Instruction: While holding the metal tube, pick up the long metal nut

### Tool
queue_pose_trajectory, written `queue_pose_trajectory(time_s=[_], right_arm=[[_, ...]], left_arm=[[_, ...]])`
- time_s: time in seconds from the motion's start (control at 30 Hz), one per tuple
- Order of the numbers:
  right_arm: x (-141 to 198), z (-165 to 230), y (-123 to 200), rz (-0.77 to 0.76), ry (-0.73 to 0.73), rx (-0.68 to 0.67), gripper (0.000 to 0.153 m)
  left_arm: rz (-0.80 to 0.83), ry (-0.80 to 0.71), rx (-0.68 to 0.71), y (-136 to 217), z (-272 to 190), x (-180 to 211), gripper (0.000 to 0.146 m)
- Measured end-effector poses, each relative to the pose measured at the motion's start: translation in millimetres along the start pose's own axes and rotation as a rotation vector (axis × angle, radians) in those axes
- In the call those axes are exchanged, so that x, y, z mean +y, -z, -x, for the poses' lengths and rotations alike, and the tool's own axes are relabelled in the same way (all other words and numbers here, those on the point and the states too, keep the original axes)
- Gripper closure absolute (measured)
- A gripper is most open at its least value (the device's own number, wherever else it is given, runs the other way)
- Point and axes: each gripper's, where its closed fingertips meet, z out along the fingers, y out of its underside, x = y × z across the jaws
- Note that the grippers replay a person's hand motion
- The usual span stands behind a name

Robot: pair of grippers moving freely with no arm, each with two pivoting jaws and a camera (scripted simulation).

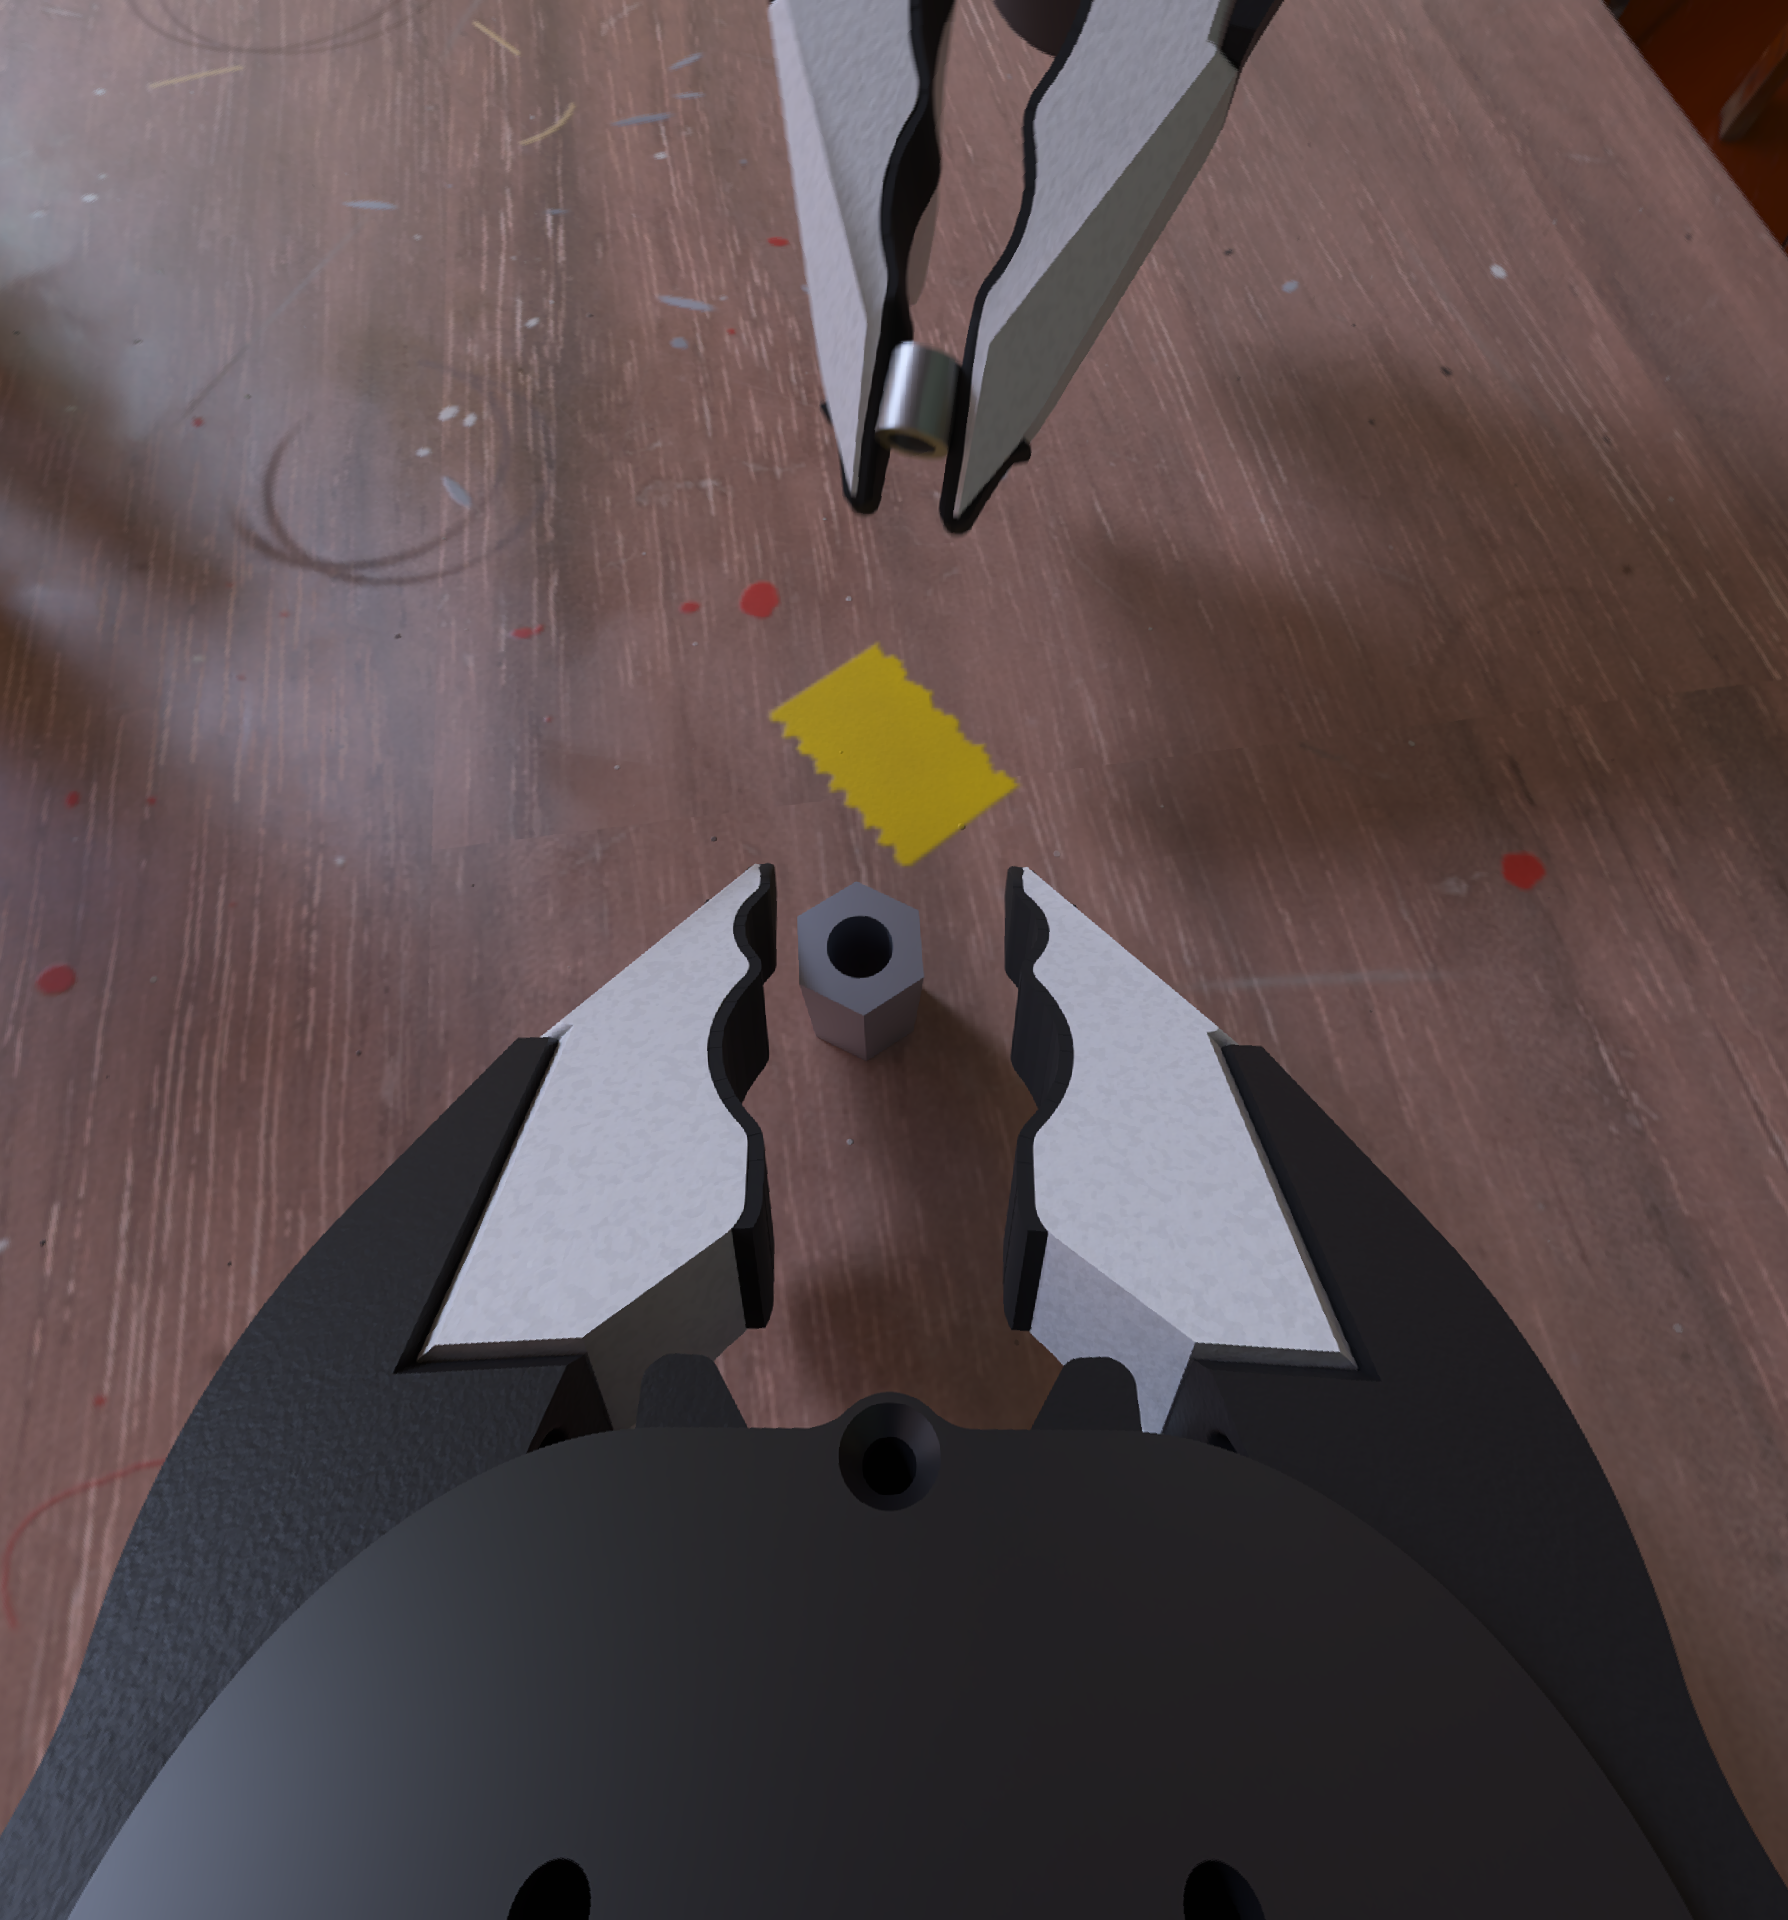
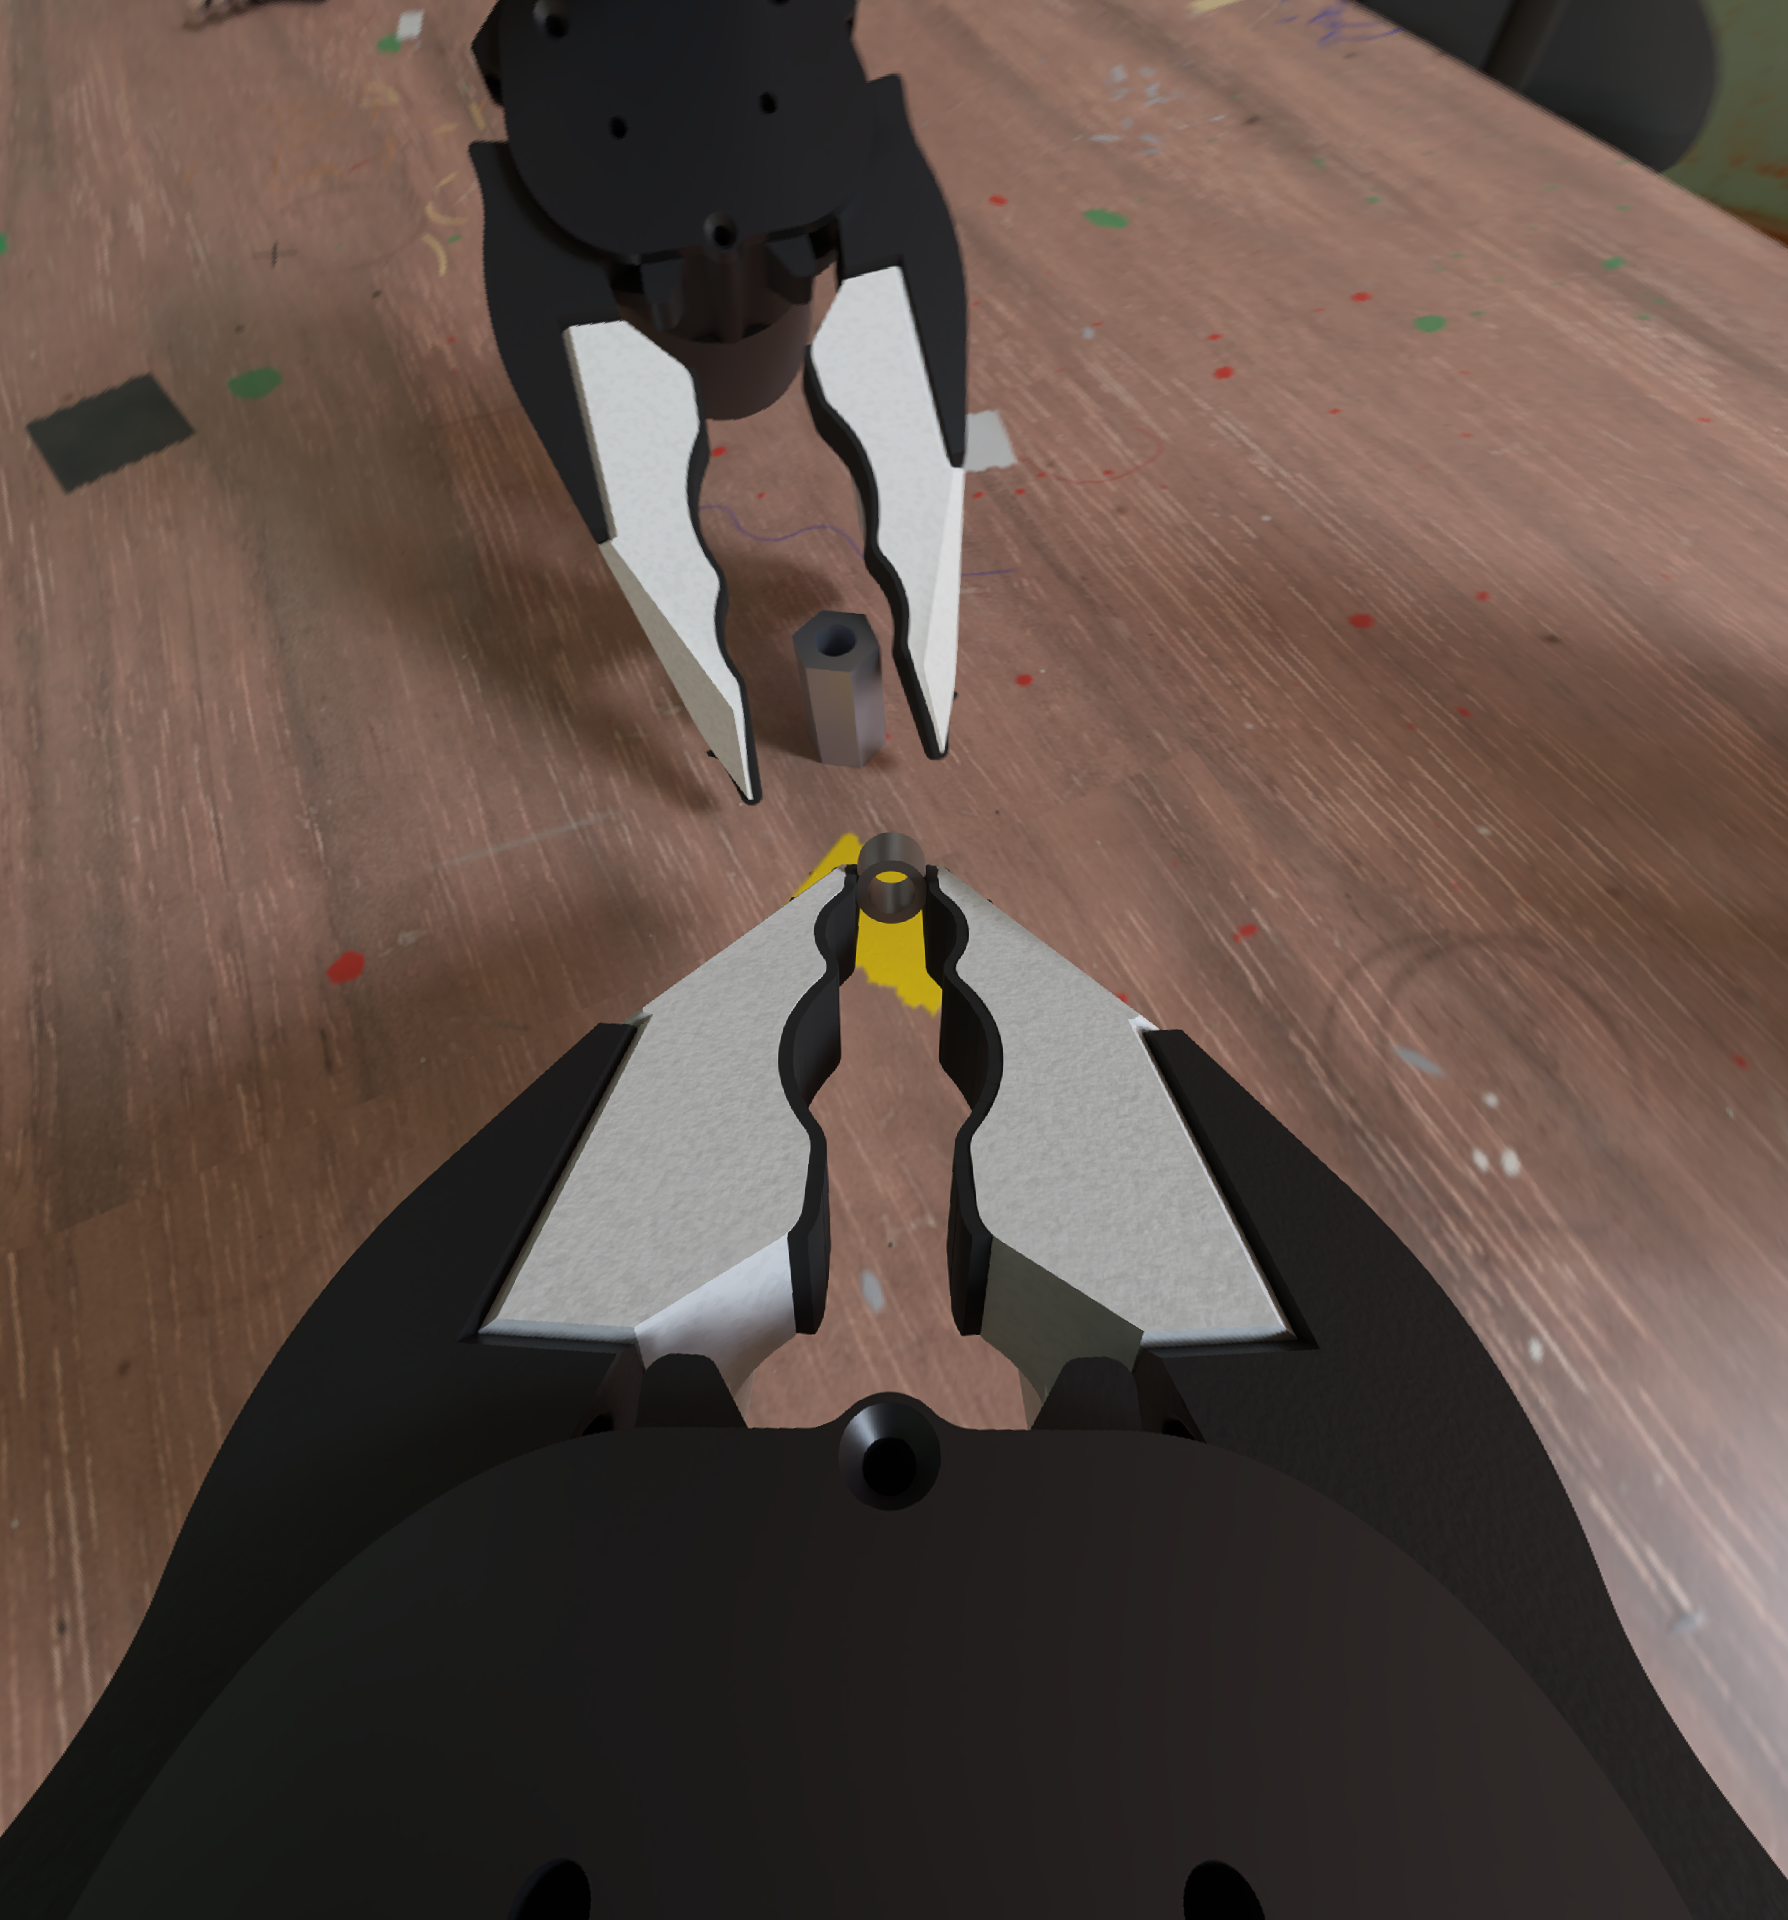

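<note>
The long metal nut is a grey hexagonal piece standing upright on the wooden table, its bore facing up. My left gripper is open, its fingers on either side of the nut, apart from it. The nut sits nearer the left finger. In the right wrist view the nut stands between the left gripper's lowered fingertips. My right gripper is shut on the short metal tube at its fingertips. In the left wrist view the right gripper holds the tube above the table, beyond the nut.
A yellow patch of tape lies flat on the table between the two grippers, also partly showing under the tube in the right wrist view. A dark square patch lies far left. The table's edge runs along the right.
</note>
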Motion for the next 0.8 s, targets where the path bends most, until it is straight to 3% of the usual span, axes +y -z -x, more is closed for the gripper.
queue_pose_trajectory(time_s=[0.2,0.63,0.73,0.8], right_arm=[[3,5,-19,0.095,0.064,-0.100,0.141],[2,7,-28,0.098,0.064,-0.148,0.141],[-1,0,-24,0.060,0.064,-0.100,0.141],[-5,-17,-17,0.001,0.061,0.008,0.141]], left_arm=[[0.035,-0.015,0.028,-4,-2,2,0.115],[0.008,0.008,0.063,-2,-4,0,0.115],[-0.018,0.013,0.053,0,-2,-3,0.114],[-0.032,0.020,0.038,3,0,-3,0.113]])
